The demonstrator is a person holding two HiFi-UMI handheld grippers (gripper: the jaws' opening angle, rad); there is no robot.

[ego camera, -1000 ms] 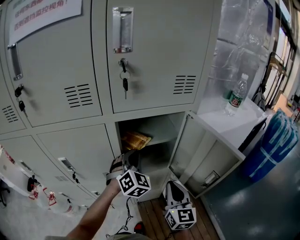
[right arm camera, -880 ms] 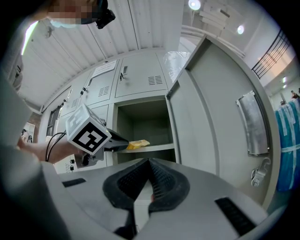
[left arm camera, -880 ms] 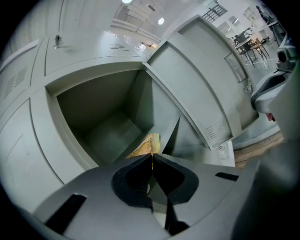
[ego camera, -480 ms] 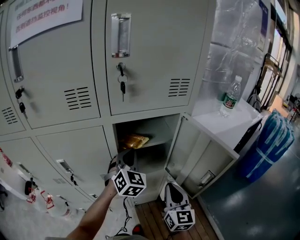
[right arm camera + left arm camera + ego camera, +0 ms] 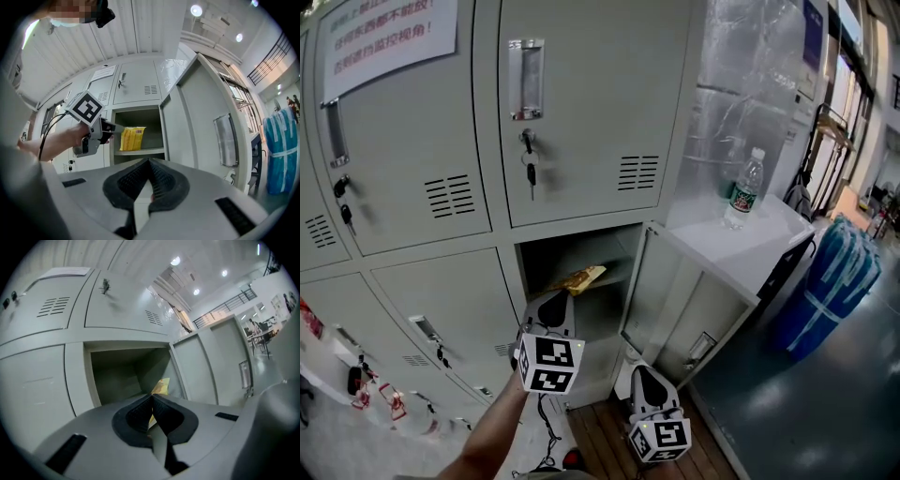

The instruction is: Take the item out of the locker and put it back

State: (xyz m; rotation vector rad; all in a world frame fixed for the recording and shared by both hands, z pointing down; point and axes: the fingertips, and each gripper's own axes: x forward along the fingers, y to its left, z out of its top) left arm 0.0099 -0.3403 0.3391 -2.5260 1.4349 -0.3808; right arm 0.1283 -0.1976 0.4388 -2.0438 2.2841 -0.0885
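Yellow packet (image 5: 583, 277) sits at the mouth of the open locker (image 5: 546, 255), just above the shelf (image 5: 138, 151) inside. The left gripper (image 5: 557, 296) has its jaws pressed onto the packet's near edge. In the left gripper view a sliver of yellow shows between the black pads (image 5: 138, 416), and the rest of the packet (image 5: 161, 386) pokes out beyond the tips. In the right gripper view the packet (image 5: 131, 138) stands roughly upright, with its lower edge close to the shelf. Whether it touches the shelf cannot be told. That view also shows the left gripper (image 5: 112, 127) meeting the packet from the left, with a hand wrapped round its body.

The locker's door (image 5: 675, 292) is swung wide to the right. The right gripper (image 5: 639, 373) hangs lower and further right, in front of the door's bottom edge and well apart from the packet. Its jaws (image 5: 149, 161) are pressed together with nothing between them.

Above the open locker, keys (image 5: 528, 159) hang from the lock of a shut door, and a paper notice (image 5: 386, 32) is stuck to the door at upper left. A bottle (image 5: 742, 190) stands on a white counter (image 5: 769, 246) to the right of the lockers. A blue bundle (image 5: 831, 281) leans beside the counter.
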